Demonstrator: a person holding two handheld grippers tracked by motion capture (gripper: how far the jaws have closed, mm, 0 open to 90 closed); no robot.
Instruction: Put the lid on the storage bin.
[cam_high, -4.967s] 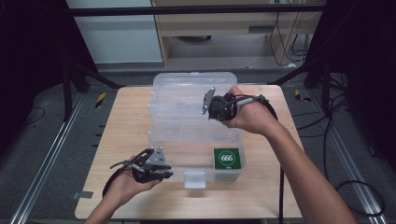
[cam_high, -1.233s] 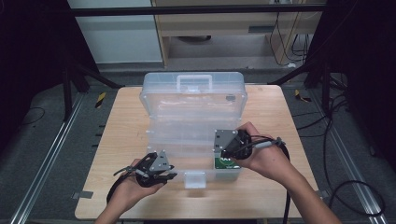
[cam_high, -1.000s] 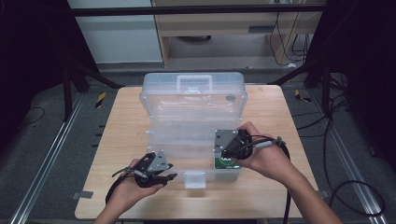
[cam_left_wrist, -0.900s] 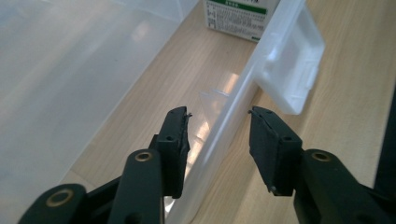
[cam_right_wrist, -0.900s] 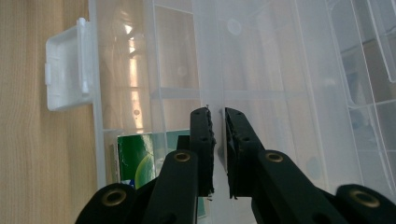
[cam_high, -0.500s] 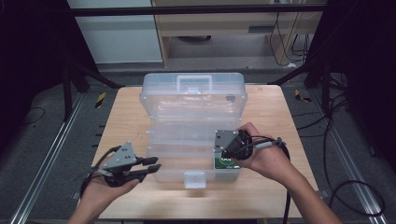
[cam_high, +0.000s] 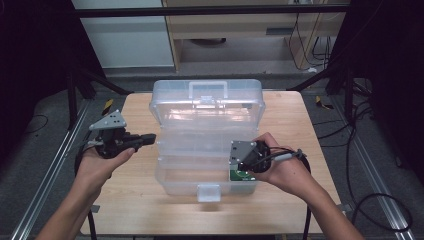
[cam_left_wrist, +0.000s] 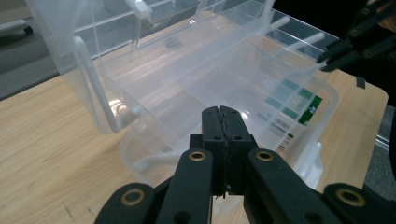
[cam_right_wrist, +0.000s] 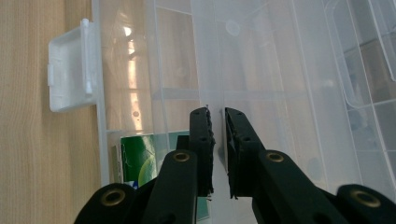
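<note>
A clear plastic toolbox stands open on the wooden table, its lid upright at the back. The inner tray sits above the base. My right gripper is at the tray's right front and is shut on its thin clear wall. A green carton lies in the base beneath it. My left gripper hangs above the table left of the box. Its jaws have just been closing and are shut with nothing between them. The left gripper view also shows the right gripper at the tray's far edge.
The box's front latch points toward the table's near edge. Bare wood lies left and right of the box. Black frame posts and cables flank the table on the floor.
My left hand has lifted from the table's front left and moved back and left, and its jaws have shut. The right hand, which five seconds ago was at the back, has stayed at the tray.
</note>
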